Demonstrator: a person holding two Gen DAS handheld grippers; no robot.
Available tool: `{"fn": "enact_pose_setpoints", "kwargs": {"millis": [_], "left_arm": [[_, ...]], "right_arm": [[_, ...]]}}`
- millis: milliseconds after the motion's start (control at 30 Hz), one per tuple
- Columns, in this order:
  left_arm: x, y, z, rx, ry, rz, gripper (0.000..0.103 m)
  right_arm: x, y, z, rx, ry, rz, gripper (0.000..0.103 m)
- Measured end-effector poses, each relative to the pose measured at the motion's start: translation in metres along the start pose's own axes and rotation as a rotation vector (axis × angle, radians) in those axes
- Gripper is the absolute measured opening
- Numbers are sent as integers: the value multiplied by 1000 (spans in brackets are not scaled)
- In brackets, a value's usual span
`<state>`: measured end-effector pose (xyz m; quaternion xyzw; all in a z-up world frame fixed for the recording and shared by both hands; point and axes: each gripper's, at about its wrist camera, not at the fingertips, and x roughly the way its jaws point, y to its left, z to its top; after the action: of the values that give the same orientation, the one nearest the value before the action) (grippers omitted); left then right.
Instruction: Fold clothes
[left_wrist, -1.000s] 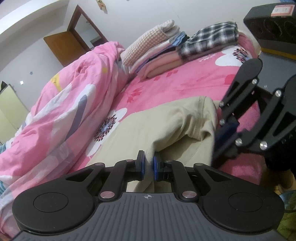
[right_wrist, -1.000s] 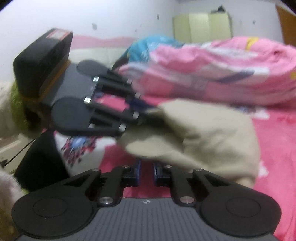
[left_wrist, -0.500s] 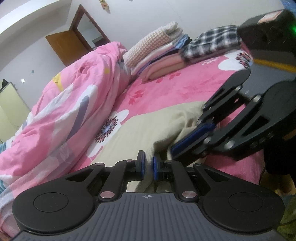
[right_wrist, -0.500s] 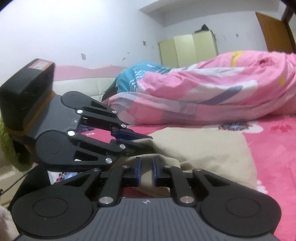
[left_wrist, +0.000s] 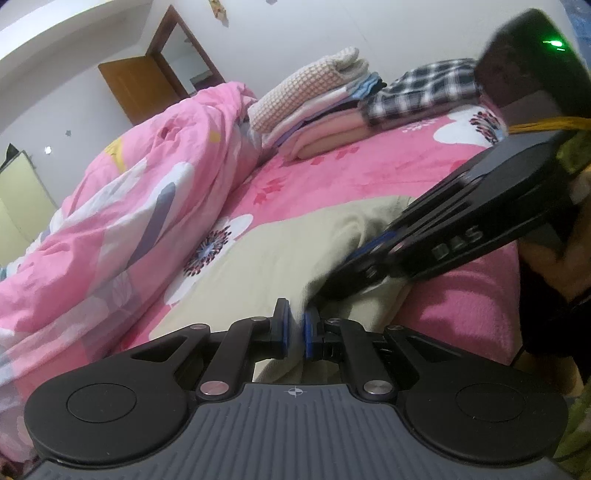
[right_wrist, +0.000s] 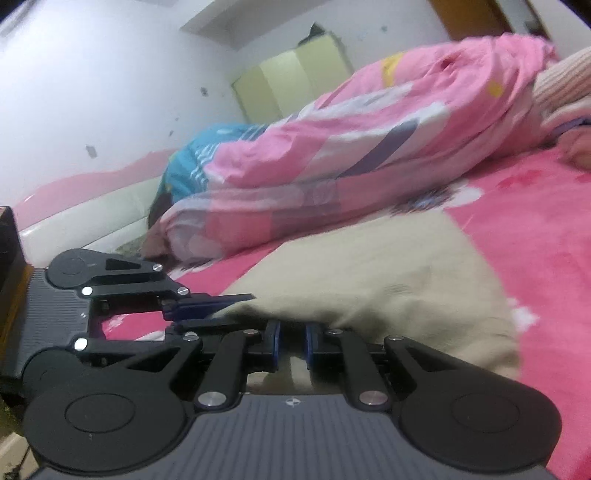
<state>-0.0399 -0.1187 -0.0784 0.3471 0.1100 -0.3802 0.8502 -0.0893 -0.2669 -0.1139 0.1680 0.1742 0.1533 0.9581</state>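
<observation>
A beige garment (left_wrist: 273, 254) lies flat on the pink flowered bedsheet (left_wrist: 369, 177). My left gripper (left_wrist: 295, 326) is shut on the garment's near edge, with fabric pinched between its blue pads. Just to its right, my right gripper (left_wrist: 356, 258) lies rolled on its side against a raised fold of the same edge. In the right wrist view the beige garment (right_wrist: 380, 280) spreads ahead and my right gripper (right_wrist: 291, 338) is shut on its hem. The left gripper (right_wrist: 221, 304) grips the cloth close by on the left.
A bunched pink duvet (left_wrist: 122, 206) runs along the left of the bed. A stack of folded clothes (left_wrist: 317, 99) and a plaid garment (left_wrist: 424, 86) sit at the far end. A hand (left_wrist: 554, 266) holds the right gripper at the bed's right edge.
The right gripper has rolled from upright onto its side and come down closer to the left gripper, with the beige edge in it. The left gripper has stayed put, still shut on the cloth.
</observation>
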Motion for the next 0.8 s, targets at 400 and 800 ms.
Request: {"fn": "enact_pose_setpoints", "kwargs": {"millis": [400,800], "left_arm": [[-6,-9,-10,45,14,50,22],[-37,-2,-18,-47,42,126,34]], "right_arm": [[-40,20,7,-240,-56,-28,20],[-17,35,-4,-321,14,84,20]]}}
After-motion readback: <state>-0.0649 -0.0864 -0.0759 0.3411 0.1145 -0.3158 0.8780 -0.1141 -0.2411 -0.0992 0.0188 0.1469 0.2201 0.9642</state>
